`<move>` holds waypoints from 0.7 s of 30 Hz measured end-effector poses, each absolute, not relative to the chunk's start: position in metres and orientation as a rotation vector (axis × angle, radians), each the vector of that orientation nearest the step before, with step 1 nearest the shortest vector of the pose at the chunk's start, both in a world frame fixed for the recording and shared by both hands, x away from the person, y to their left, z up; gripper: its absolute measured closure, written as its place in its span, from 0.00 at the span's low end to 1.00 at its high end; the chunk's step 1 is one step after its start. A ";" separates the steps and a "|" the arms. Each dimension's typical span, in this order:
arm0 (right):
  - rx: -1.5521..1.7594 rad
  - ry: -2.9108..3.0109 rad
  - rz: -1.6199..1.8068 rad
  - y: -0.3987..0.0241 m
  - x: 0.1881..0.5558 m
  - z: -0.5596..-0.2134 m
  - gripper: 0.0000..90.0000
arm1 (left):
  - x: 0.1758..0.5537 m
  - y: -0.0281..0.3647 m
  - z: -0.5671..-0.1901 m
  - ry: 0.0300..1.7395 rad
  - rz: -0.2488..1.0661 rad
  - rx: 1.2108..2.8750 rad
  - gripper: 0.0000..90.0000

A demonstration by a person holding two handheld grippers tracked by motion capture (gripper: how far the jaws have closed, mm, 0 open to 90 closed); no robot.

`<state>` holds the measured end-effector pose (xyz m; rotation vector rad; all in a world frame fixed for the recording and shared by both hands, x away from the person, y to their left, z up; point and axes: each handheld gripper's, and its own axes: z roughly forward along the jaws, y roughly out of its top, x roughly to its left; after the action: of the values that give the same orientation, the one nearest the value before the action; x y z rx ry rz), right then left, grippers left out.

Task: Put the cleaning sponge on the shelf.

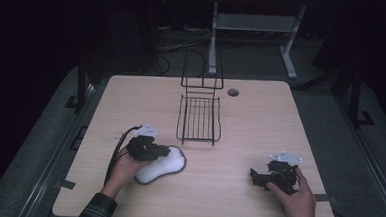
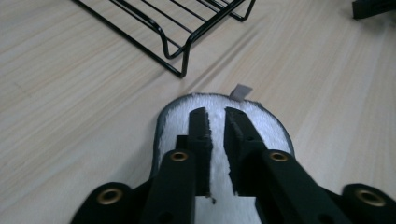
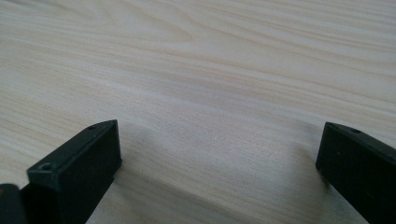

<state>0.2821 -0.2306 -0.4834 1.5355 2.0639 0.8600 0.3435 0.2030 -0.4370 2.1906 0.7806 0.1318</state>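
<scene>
The high view looks forward and down from above the person's side, taking in the whole table (image 1: 260, 122). The left gripper view rides low, facing the wire rack (image 2: 187, 28) near the table's middle (which the high view shares). The right gripper view sits very close to the bare tabletop near the right edge.

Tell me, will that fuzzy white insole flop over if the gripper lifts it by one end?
Probably it will bend. The insole looks thin and lies flat on the table, so the free end would likely droop. It seems light, being slim and fleecy. Its fuzzy top should give the left gripper decent hold, so slipping looks unlikely, and it shouldn't roll.
</scene>
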 end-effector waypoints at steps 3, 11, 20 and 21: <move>1.535 2.064 0.860 -0.231 0.282 -0.483 0.00 | 0.340 0.217 -0.435 0.798 0.123 2.171 0.74; 1.535 2.064 0.860 -0.231 0.282 -0.483 0.00 | 0.342 0.232 -0.437 0.788 0.122 2.158 0.45; 1.535 2.064 0.860 -0.231 0.282 -0.483 0.00 | 0.345 0.226 -0.448 0.752 0.093 2.219 0.20; 1.535 2.064 0.860 -0.231 0.282 -0.483 0.00 | 0.345 0.225 -0.451 0.750 0.087 2.231 0.19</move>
<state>0.2820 -0.2306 -0.4834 1.5355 2.0639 0.8603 0.3455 0.2254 -0.4506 2.2307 0.7504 0.0875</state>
